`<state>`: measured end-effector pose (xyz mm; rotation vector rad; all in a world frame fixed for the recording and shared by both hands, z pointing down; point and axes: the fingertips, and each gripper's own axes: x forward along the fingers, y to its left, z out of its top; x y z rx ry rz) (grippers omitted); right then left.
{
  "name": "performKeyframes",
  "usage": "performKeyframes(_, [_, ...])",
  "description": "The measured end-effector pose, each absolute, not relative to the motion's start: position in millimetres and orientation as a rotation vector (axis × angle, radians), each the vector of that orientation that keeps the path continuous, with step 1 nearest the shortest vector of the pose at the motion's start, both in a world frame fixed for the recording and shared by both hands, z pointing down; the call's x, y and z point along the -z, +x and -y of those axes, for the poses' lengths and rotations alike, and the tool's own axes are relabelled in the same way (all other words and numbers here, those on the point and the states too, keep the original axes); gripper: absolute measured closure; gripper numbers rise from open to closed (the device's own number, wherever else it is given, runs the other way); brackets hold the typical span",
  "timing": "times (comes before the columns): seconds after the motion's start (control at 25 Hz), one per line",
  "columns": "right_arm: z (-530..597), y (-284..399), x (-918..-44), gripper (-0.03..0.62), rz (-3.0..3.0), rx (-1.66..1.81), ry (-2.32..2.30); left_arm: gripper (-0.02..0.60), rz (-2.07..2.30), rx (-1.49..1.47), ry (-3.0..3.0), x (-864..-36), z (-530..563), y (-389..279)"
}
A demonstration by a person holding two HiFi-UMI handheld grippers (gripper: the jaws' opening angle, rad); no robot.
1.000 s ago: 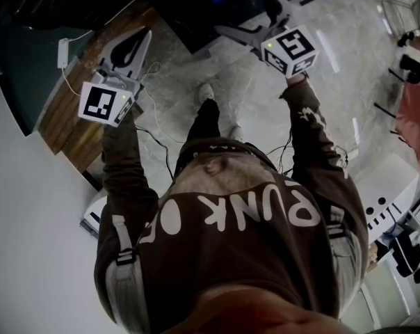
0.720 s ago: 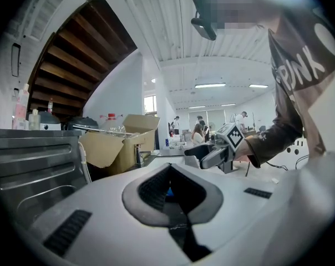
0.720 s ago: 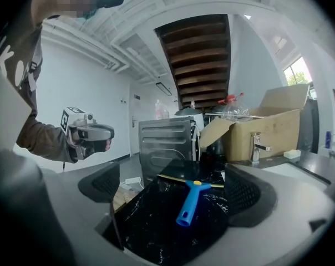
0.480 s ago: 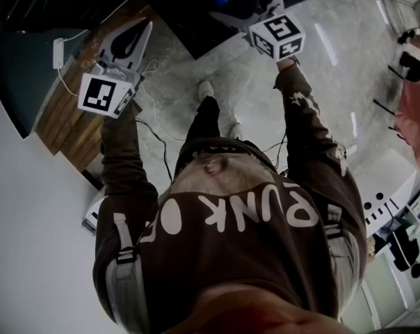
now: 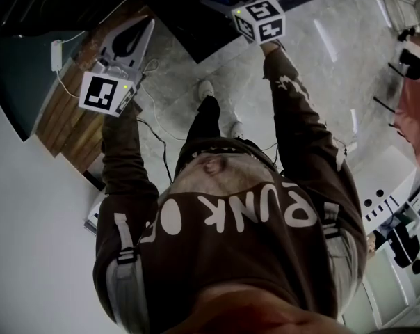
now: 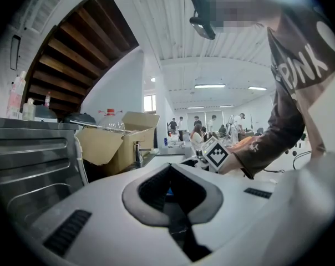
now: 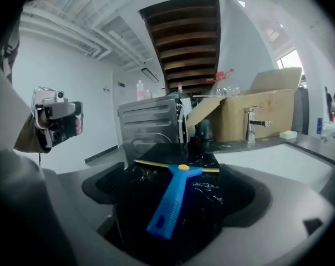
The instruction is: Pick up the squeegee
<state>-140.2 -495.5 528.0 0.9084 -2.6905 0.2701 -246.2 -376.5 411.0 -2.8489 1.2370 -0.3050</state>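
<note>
Blue plastic squeegee (image 7: 170, 204) with a yellow blade lies flat on a glossy black surface (image 7: 212, 209). It sits framed between the fingers (image 7: 105, 183) of the right gripper (image 7: 177, 188) — they stand wide apart, have just been closing a little, and touch nothing. The handle's long axis runs near to far, its free end pointing near and slightly left; the blade lies crosswise at the far end. The left gripper (image 5: 150, 24), further left, has its tips together — empty.

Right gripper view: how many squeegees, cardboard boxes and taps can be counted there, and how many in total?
Squeegee: 1
Cardboard box: 1
Tap: 1
Total: 3
</note>
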Motion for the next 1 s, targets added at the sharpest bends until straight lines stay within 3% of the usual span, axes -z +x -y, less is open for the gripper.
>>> performKeyframes(1.0, [518, -151, -592, 0.186, 2.387, -0.306, 0.953, 0.580, -1.233, 0.310, -2.862, -413, 380, -252])
